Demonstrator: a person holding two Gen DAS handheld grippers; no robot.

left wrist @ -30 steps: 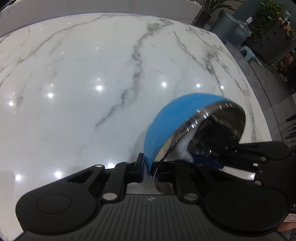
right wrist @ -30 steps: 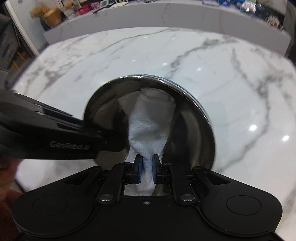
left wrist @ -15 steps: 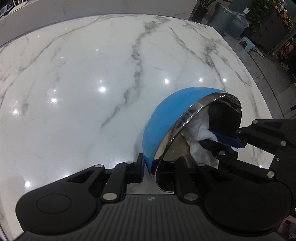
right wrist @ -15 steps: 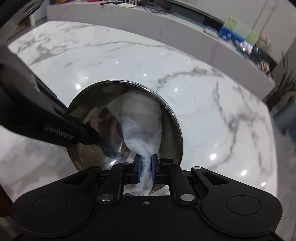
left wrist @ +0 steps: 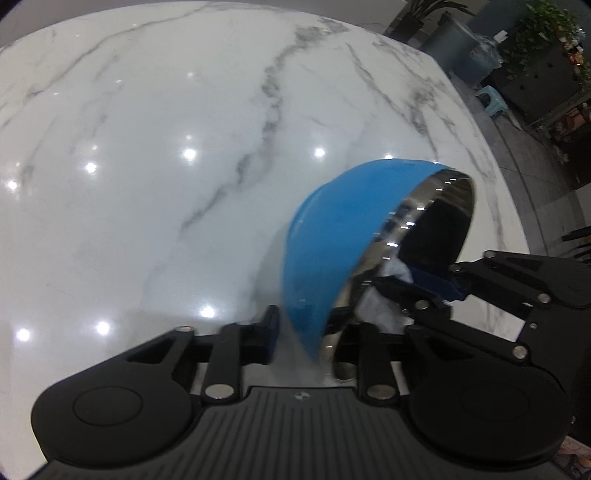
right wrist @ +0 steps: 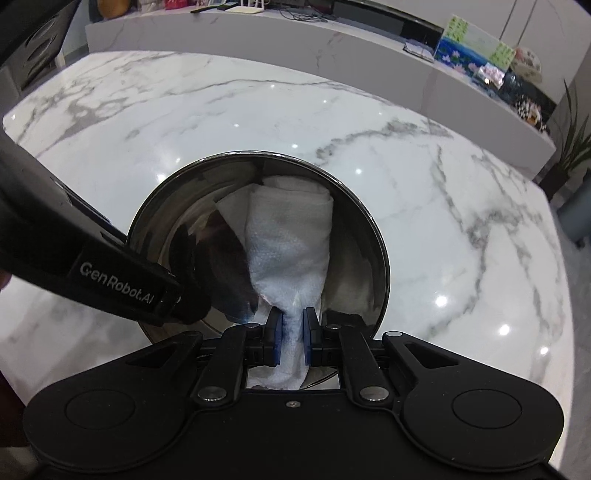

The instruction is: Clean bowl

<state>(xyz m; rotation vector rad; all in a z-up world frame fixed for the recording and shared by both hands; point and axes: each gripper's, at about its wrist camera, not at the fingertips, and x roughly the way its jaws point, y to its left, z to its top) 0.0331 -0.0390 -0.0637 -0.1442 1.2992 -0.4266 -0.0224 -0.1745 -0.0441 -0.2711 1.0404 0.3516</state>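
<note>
Your left gripper (left wrist: pixel 306 332) pinches the tilted bowl (left wrist: pixel 332 240) by its six-o'clock rim above the table (left wrist: pixel 147 147), so hard wiping with the paper towel (right wrist: pixel 291 243) clamped in your right gripper (right wrist: pixel 291 334) could twist it loose.

This looks like an open living or reception space rather than a plain kitchen — polished, roomy and lit by many small ceiling lamps that glint off a large white marble table (left wrist: pixel 184 110) with grey veins. Beyond the table runs a long curved counter (right wrist: pixel 332 33) of the same pale stone, carrying cables, papers, a bright flowered picture (right wrist: pixel 469 51) and small ornaments. Leafy potted plants (left wrist: pixel 546 22) stand along the far side above dark cabinets, with a grey bin (left wrist: pixel 458 48) and a small light-blue stool (left wrist: pixel 493 98) on a grey tiled floor (left wrist: pixel 535 177). Another plant (right wrist: pixel 569 144) stands at the counter's end — a furnished, lived-in room.
</note>
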